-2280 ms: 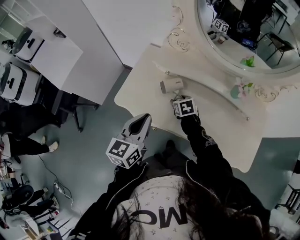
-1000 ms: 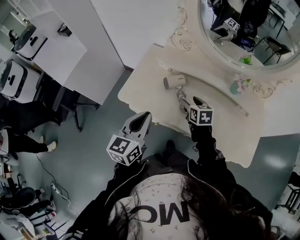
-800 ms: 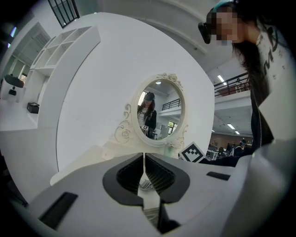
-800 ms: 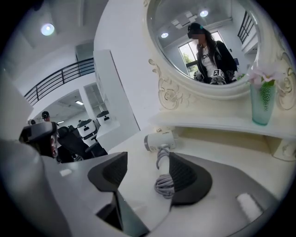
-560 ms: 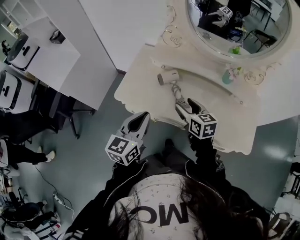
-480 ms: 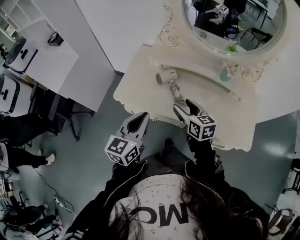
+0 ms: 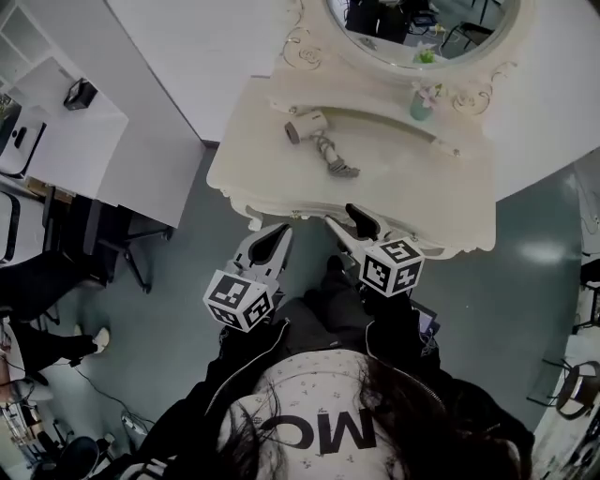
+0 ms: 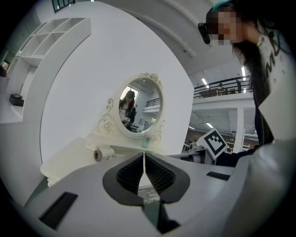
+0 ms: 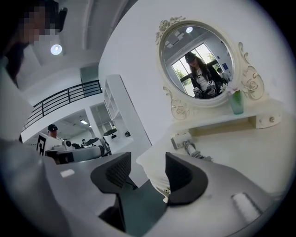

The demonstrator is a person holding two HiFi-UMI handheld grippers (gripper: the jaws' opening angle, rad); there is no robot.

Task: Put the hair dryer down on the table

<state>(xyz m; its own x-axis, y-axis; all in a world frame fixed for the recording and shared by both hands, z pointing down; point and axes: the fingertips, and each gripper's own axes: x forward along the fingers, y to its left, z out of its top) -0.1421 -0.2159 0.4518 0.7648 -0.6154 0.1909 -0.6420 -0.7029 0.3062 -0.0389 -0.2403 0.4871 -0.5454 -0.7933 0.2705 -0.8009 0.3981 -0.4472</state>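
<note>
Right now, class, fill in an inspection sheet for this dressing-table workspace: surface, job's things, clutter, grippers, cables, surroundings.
Surface: cream dressing table, mostly bare.
Job's things: hair dryer lying on the table, apart from both grippers.
Clutter: small vase on the shelf under the mirror.
Grippers: left gripper shut, empty; right gripper jaws closing, nothing between them.
Cables: dryer's cord bunched beside it on the table.
Surroundings: white desk to the left, grey floor.

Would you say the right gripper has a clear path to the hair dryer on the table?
Likely yes: the hair dryer lies in the open on the dressing table, and the right gripper, jaws closing empty, faces it from the front edge, nothing between.
</note>
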